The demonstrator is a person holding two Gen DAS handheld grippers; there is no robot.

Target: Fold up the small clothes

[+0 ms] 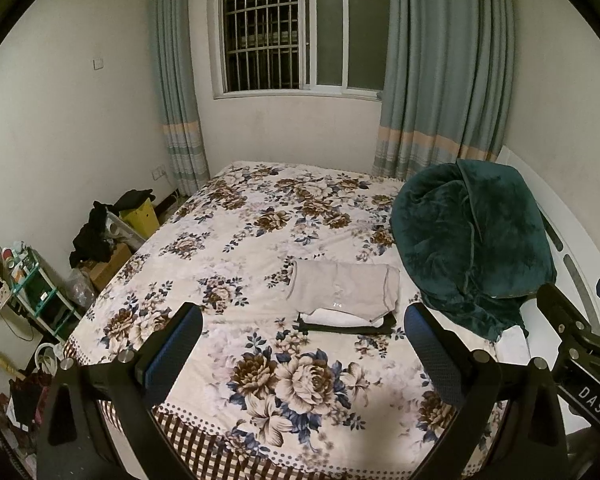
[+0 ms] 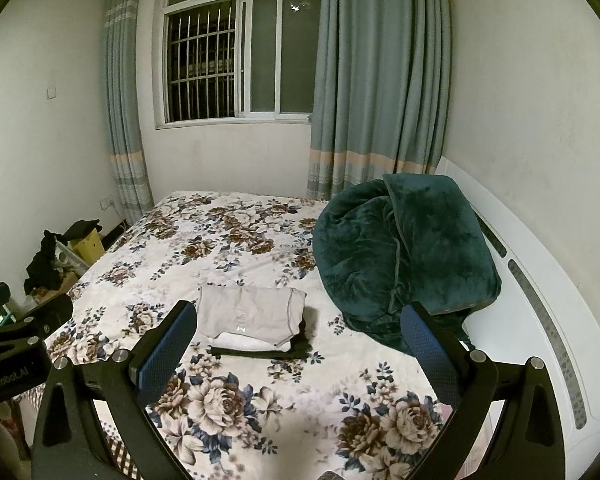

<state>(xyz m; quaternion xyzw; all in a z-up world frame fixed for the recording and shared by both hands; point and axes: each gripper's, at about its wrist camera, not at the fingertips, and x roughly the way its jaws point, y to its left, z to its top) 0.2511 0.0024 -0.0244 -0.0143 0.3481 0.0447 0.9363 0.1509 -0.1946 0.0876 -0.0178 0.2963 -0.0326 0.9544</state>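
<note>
Folded clothes stacked on floral bed.

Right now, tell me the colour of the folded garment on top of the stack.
Light beige-grey: the top garment, clearest in the left wrist view.

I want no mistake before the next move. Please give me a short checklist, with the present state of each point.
1. Left gripper open and holding nothing: ok.
2. Right gripper open and holding nothing: ok.
3. Beige garment lies folded on top of the stack: ok.
4. White piece and dark piece under it lie flat: ok.
5. Green blanket apart from the stack: ok.
6. Another garment waiting to be folded on the bed: cannot tell.
</note>
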